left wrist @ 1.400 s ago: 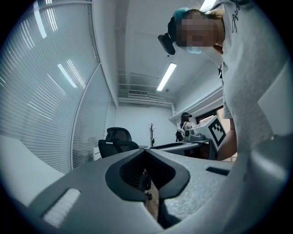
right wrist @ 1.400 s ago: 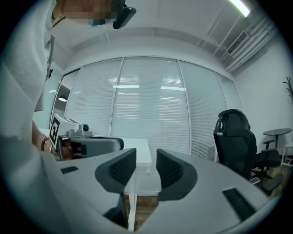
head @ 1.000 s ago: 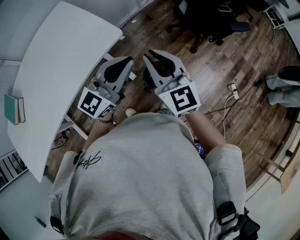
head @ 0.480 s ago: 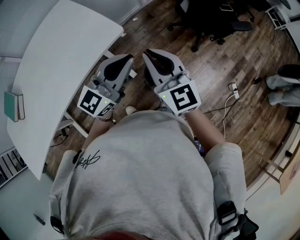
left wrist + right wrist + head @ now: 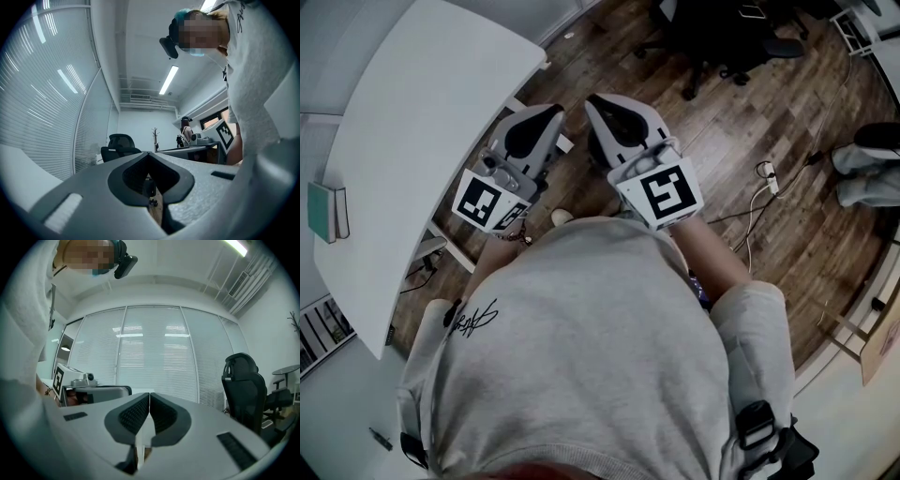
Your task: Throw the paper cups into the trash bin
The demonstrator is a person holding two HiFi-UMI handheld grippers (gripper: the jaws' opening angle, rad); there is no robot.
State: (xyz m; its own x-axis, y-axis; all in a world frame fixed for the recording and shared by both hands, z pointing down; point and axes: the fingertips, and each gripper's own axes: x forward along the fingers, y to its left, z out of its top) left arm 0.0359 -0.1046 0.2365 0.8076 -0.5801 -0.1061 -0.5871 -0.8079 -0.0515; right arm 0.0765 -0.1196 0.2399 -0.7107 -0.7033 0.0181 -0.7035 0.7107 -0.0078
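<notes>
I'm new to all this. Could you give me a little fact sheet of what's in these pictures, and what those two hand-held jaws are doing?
Left gripper: jaws together, nothing in them
Right gripper: jaws have just closed, nothing in them
Person: standing, grey top, holds both grippers out in front
Table: white, at the person's left
Book: teal, on the table
Floor: wood, with cables
Chairs: black, ahead
Paper cups, bin: not in view
</notes>
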